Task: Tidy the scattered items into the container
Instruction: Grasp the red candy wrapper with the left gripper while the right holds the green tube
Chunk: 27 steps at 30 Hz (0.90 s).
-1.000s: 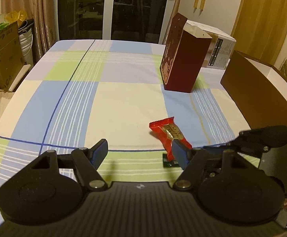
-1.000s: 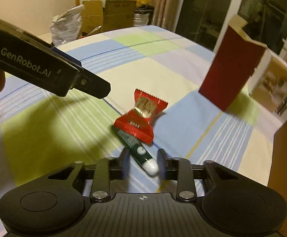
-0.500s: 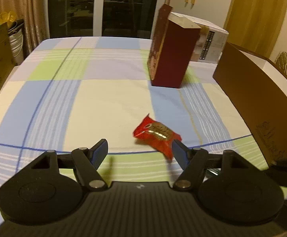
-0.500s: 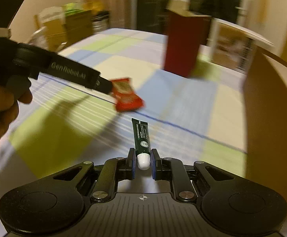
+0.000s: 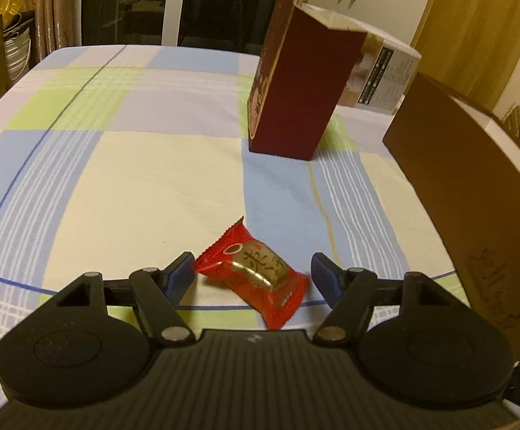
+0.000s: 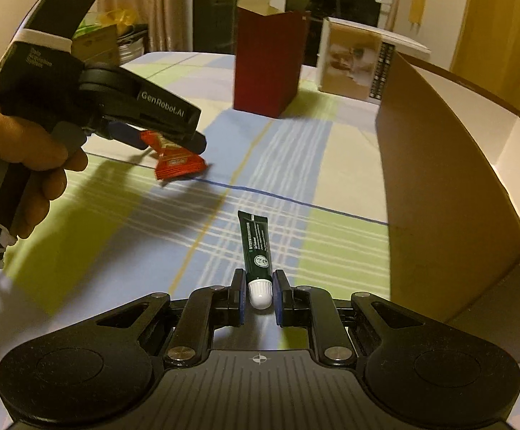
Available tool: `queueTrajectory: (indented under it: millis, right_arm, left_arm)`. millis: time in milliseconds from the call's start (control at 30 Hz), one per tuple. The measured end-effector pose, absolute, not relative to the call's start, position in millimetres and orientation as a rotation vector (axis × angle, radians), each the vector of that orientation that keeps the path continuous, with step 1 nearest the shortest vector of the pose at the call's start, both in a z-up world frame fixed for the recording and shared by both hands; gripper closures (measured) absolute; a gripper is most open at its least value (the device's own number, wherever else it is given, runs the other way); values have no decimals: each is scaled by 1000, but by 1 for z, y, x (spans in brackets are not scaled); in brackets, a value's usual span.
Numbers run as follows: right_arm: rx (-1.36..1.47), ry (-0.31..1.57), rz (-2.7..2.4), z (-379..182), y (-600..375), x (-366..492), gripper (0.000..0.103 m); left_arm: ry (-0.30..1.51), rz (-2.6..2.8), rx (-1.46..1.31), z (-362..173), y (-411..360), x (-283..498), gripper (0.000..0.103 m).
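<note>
1. Right claw clamps the tube at its cap end, so the body juts forward, clear of the cloth.
2. Left claw, jaws closing, straddles the sweet, pads not yet pressing.
3. Box stands open at right, near both claws.

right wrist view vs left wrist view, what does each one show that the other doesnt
Only the right wrist view shows the green tube, clamped at its white cap in the right gripper, the hand holding the left gripper, and the white inside of the brown box.

Only the left wrist view shows the left gripper from behind: its jaws are closing, the red snack packet between them.

Both show that packet, the checked tablecloth, the upright dark red box, the printed carton behind it and the brown box.
</note>
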State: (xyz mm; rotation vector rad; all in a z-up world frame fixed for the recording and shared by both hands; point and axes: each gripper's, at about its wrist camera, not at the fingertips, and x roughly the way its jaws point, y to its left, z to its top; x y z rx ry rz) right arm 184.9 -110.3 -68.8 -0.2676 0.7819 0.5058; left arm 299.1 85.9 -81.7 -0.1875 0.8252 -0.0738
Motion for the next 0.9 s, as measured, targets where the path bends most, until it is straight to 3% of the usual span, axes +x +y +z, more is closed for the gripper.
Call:
queueTrajectory:
  millis: [67, 333, 400, 433, 500, 567, 667, 833, 900]
  right_arm:
    - [-259, 787, 500, -69, -112, 186, 86]
    - [-239, 800, 507, -67, -114, 186, 86]
    - [-235, 802, 510, -63, -115, 184, 86]
    - [-231, 805, 512, -62, -117, 181, 86]
    - [-223, 810, 514, -58, -120, 174, 86]
    - [-218, 814, 517, -55, -123, 165, 86]
    - [-193, 820, 513, -48, -129, 155, 86]
    - [-174, 811, 509, -40, -136, 143, 86]
    - [-174, 812, 509, -40, -137, 141, 86]
  left_arm:
    - [828, -78, -162, -85, 82, 302, 47]
    - [850, -124, -129, -81, 82, 288, 53]
    - [865, -156, -124, -78, 81, 276, 57]
    - [879, -169, -116, -78, 80, 270, 65]
    - [910, -201, -98, -79, 75, 258, 64]
    - [934, -231, -73, -79, 68, 243, 74]
    - [942, -251, -45, -72, 57, 224, 82]
    - [902, -244, 34, -55, 48, 192, 79]
    - [850, -232, 114, -51, 48, 191, 57]
